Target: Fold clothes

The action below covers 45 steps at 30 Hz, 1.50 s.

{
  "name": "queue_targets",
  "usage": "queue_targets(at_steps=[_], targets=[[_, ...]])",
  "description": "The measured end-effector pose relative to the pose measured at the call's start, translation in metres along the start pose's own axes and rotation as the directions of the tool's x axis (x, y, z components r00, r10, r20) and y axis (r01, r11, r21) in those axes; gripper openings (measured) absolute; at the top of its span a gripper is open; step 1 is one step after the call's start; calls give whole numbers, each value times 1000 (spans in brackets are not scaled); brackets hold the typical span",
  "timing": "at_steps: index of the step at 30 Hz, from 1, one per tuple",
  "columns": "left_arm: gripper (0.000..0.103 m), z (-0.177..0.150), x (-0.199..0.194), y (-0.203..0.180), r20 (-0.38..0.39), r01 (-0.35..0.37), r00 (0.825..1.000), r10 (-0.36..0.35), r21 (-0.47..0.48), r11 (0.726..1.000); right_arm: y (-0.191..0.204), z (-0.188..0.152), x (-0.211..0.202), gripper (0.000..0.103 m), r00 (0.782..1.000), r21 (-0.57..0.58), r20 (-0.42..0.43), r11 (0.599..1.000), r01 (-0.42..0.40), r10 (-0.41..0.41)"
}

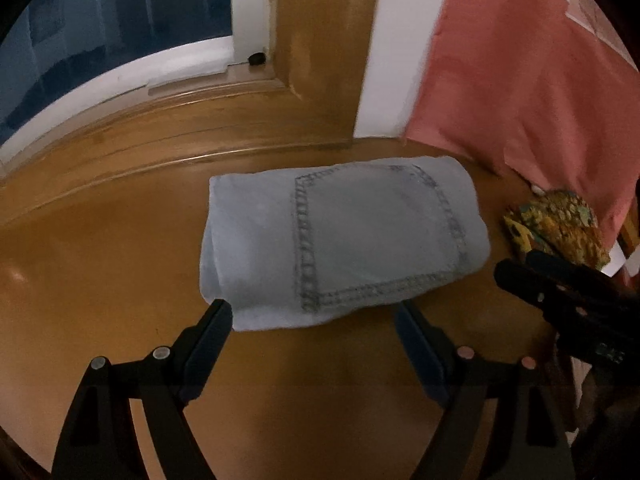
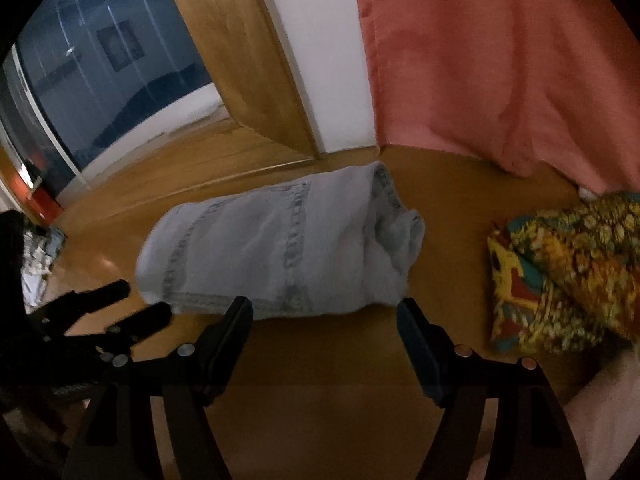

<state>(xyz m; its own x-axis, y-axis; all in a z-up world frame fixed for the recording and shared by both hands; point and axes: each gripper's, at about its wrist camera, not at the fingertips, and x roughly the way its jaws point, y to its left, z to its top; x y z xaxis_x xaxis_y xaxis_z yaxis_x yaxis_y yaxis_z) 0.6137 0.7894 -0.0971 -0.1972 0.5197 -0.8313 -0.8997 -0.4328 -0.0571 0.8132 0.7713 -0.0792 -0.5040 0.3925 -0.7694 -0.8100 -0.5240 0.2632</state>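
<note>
A pair of light blue jeans [image 1: 340,240] lies folded into a compact bundle on the wooden table [image 1: 100,260], back pocket facing up. It also shows in the right wrist view [image 2: 276,244], with bunched cloth at its right end. My left gripper [image 1: 314,312] is open and empty, its fingertips just in front of the bundle's near edge. My right gripper [image 2: 324,312] is open and empty, also just in front of the bundle. Each gripper shows in the other's view, the right one [image 1: 560,292] at the right, the left one [image 2: 104,312] at the left.
A folded yellow patterned cloth [image 2: 568,268] lies on the table right of the jeans; it also shows in the left wrist view [image 1: 556,228]. A pink curtain [image 2: 500,68] hangs behind. A wooden window frame [image 1: 324,40] and dark window [image 1: 100,32] stand at the back.
</note>
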Motion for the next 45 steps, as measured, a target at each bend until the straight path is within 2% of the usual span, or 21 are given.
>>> queue_targets(at_steps=[5, 9, 13, 16, 21, 28, 31, 34, 37, 45], targets=[[83, -3, -1, -6, 2, -11, 1000, 11, 26, 1000, 10, -11, 1, 74, 1000, -46, -15, 999, -14, 13], [83, 2, 17, 9, 0, -27, 1000, 27, -2, 1000, 9, -5, 19, 74, 999, -123, 21, 992, 39, -37], [85, 8, 35, 21, -10, -29, 1000, 29, -12, 999, 4, 4, 46, 74, 1000, -122, -11, 992, 17, -18], [85, 9, 36, 19, -3, -66, 998, 66, 16, 998, 6, 1, 55, 74, 1000, -111, -24, 994, 10, -12], [83, 4, 37, 22, -39, -49, 998, 48, -8, 999, 11, -6, 52, 74, 999, -132, -20, 991, 26, -29], [83, -4, 15, 15, -26, -29, 999, 29, 18, 999, 10, -4, 21, 74, 998, -79, 13, 995, 65, -64], [83, -6, 6, 12, -18, -21, 1000, 21, 23, 1000, 9, -2, 5, 74, 998, -7, 7, 998, 56, -56], [83, -9, -2, 10, -18, -20, 1000, 20, 21, 1000, 14, -7, -5, 75, 996, 32, 21, 996, 82, -83], [83, -13, -5, 8, -23, -34, 999, 34, 15, 999, 26, -14, -2, 77, 992, -6, 22, 992, 128, -128], [83, -19, -5, 8, -48, -54, 997, 54, 1, 999, 32, -23, 6, 78, 990, -24, -19, 990, 137, -137]])
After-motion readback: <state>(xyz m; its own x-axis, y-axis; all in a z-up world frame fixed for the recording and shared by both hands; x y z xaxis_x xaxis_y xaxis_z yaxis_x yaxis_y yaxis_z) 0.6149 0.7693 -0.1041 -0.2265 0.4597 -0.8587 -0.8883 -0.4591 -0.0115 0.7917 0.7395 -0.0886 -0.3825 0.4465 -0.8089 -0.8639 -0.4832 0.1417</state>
